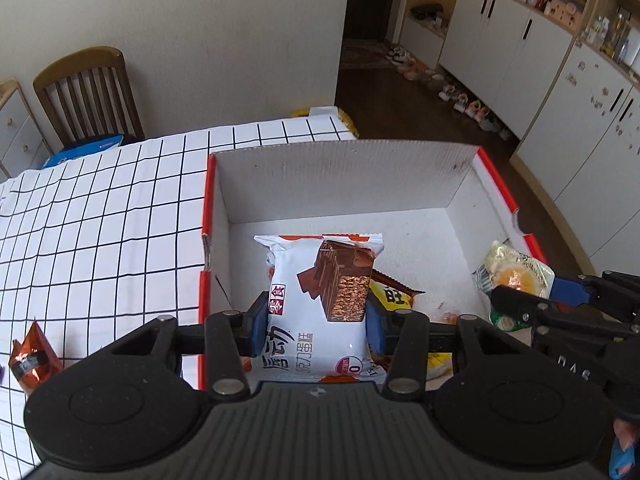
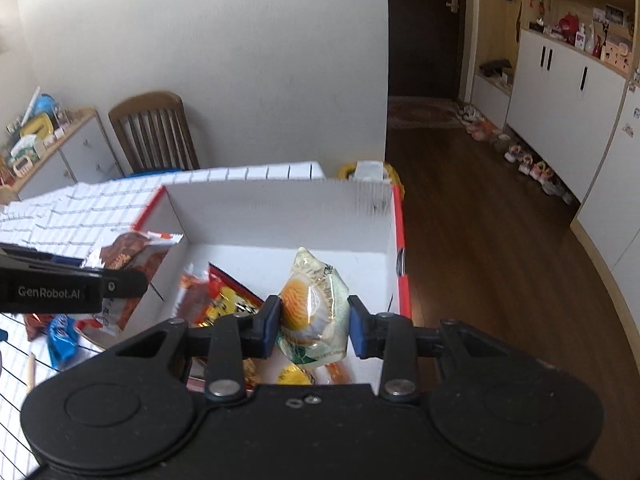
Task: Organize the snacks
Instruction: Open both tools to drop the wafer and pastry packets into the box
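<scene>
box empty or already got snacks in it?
Not empty: the cardboard box already has wrapped snacks lying on its floor near the front; the far half is bare.

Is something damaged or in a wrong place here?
The cardboard box has torn notches in its red rim, on the left and right. An orange snack packet lies outside it on the tablecloth.

Left gripper [image 1: 316, 322]: blue pads pressed on both sides of white cake packet [image 1: 320, 300], packet held upright between them, over box.

Right gripper [image 2: 314, 326]: left pad touches pale bun packet [image 2: 314, 312]; right pad just beside it, contact unclear. Packet stands up between fingers, tilted a little. In left wrist view, right gripper [image 1: 532, 292] enters from right, fingers pointing left.
</scene>
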A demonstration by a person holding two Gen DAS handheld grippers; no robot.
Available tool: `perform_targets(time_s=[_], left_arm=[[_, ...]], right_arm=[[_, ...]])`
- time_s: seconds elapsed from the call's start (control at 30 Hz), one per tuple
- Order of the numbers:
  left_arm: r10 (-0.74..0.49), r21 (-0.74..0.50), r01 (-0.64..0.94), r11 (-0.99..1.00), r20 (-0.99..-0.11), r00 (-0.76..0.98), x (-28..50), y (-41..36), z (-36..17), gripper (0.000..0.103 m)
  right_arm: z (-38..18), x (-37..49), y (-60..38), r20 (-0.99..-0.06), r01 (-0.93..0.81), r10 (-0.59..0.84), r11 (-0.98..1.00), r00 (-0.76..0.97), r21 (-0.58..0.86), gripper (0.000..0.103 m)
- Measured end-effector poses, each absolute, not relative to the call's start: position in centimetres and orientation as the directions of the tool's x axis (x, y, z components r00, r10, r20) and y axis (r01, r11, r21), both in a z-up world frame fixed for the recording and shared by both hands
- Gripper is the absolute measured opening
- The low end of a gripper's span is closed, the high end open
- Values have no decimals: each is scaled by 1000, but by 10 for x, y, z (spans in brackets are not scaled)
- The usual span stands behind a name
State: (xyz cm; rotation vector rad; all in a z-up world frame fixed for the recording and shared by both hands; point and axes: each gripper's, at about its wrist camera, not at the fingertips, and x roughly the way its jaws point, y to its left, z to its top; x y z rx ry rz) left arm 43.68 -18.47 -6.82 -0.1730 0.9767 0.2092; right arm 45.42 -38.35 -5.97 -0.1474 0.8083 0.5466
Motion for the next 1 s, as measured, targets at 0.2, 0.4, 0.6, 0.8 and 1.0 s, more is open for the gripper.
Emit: perform_targets(time_s=[0.2,0.4,0.6,0.8,1.0], left_arm=[[80,-55,-243,968,-853,515,452,-189,-83,46],[79,-39,-230,972,-873,481,460,-190,-93,46],[102,7,-202,979,-878,468,461,-194,-97,47],[114,15,-205,979,-869,481,456,-195,-92,58],[122,18,-197,980,-841,528,445,-197,-76,64]], right_arm=[[-84,465,-377,-759,-525,374,849,533,49,33],[-98,472,-369,-794,-536,351,843,497,37,33],[-101,473,-364,-805,-533,329,846,493,20,33],[-98,471,-368,-805,-554,358,832,473,44,37],[-90,466,-372,-796,-557,376,829,475,59,47]])
